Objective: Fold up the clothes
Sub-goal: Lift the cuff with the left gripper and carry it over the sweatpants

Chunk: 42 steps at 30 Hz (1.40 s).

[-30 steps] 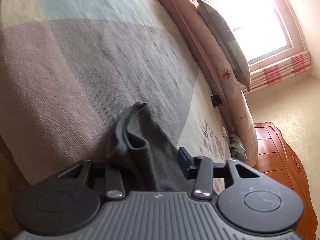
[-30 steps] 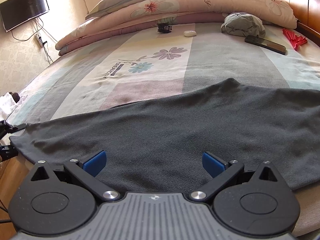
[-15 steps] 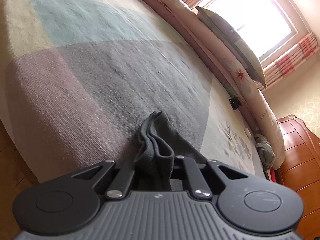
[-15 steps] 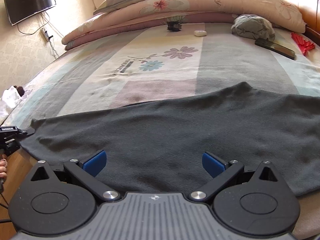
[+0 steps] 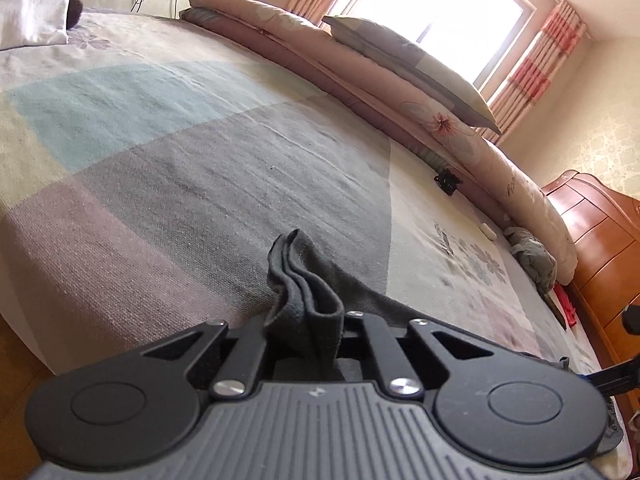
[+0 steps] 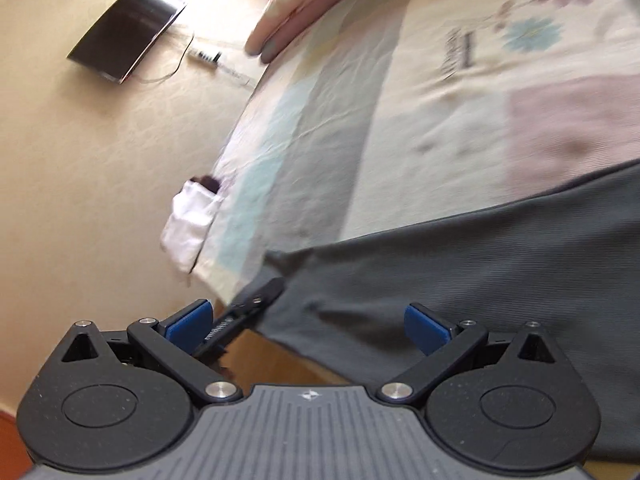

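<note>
A corner of a dark grey garment is pinched in the left gripper, whose jaws are drawn together on the bunched fabric so that a folded ridge of cloth stands up between them. The rest of the garment is spread flat along the near edge of the bed, on a patchwork bedspread of grey, pale blue and mauve blocks with a flower print. In the right wrist view the same garment is seen running across the lower right of the picture, its far corner gripped by the left gripper's black finger at the bed's edge. The right gripper is held with its jaws wide apart (blue pads showing on both sides), nothing gripped, and the garment's near hem lies under the gap between them; whether it is touched cannot be told, as the view is blurred. Rolled quilts and a pillow are stacked along the far side of the bed, beneath a bright window. A flat television is mounted on the wall.
</note>
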Available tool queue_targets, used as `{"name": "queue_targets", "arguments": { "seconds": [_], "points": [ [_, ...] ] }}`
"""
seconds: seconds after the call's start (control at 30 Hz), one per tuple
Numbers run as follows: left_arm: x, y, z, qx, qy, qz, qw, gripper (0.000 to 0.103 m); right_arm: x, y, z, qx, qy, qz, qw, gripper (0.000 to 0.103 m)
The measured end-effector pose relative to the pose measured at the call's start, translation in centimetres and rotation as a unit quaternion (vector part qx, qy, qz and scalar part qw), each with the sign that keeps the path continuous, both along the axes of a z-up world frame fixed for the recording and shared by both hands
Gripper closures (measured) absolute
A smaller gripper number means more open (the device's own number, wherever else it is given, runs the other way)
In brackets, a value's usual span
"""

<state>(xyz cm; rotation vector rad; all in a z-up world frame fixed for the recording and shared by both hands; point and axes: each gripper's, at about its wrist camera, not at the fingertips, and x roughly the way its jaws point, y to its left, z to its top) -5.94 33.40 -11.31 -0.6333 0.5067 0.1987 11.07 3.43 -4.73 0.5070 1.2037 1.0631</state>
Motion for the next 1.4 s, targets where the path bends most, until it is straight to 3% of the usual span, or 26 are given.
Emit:
{"name": "queue_targets", "arguments": {
  "seconds": [0.2,0.47,1.1,1.4],
  "points": [
    [0.0,0.4,-1.3,-0.024,0.001,0.002,0.9997,0.098,0.3,6.7,-2.9,-0.005,0.070,0.031,0.997,0.000],
    [-0.2,0.9,-1.7,-0.046,-0.006,0.004,0.9989,0.097,0.1,10.1,-3.6,-0.041,0.068,0.031,0.996,0.000],
    [0.0,1.2,-1.9,-0.047,-0.007,-0.002,0.9989,0.097,4.4,9.9,-3.1,-0.077,0.019,-0.063,0.995,0.000],
    [0.1,1.2,-1.8,-0.047,-0.005,-0.001,0.9989,0.096,0.0,8.6,-2.8,-0.082,0.031,-0.050,0.995,0.000]
  ]
}}
